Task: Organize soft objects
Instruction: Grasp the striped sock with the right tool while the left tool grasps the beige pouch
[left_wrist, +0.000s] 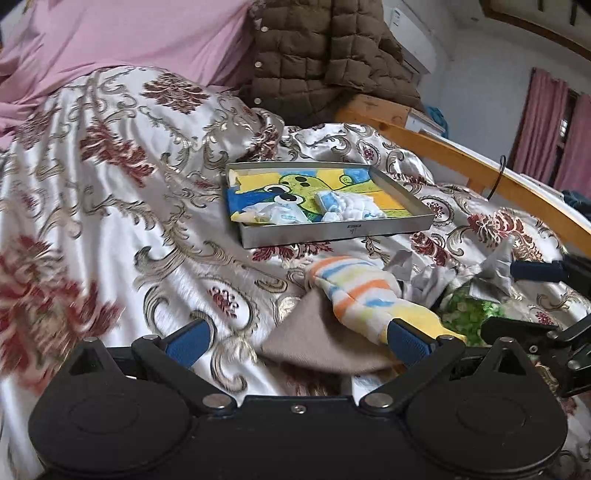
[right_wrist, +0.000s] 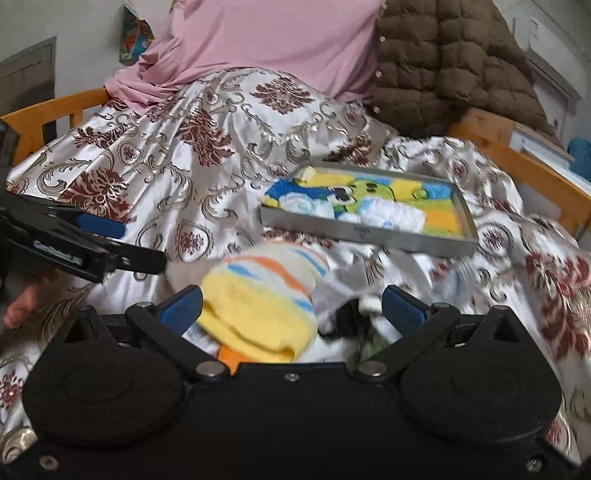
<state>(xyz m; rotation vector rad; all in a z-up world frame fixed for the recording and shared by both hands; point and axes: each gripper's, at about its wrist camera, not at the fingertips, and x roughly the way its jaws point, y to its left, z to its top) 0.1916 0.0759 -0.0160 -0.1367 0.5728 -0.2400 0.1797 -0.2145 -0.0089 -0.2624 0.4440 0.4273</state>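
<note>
A bed (left_wrist: 110, 155) covered in a glossy white spread with maroon and gold flourishes filled both views, with a pink pillow (right_wrist: 273, 44) and a brown quilted jacket (right_wrist: 450, 59) heaped at its far end. Midway up the bed lay a shallow metal tray (left_wrist: 332, 230), lined with a bright cartoon towel (left_wrist: 295, 184) and already holding a few small white and blue soft items. Nearer than the tray sat a loose pile of soft things, chief among them a striped knitted hat (right_wrist: 266, 295) in yellow, orange and blue. The right claw (right_wrist: 291, 306) was spread wide, the hat's yellow cuff lying between its blue pads toward the left one, the hat's length pointing ahead toward the tray. The left claw (left_wrist: 299, 339) was also spread wide and empty, with the hat off to its front right, so the right claw seemed the nearer.
</note>
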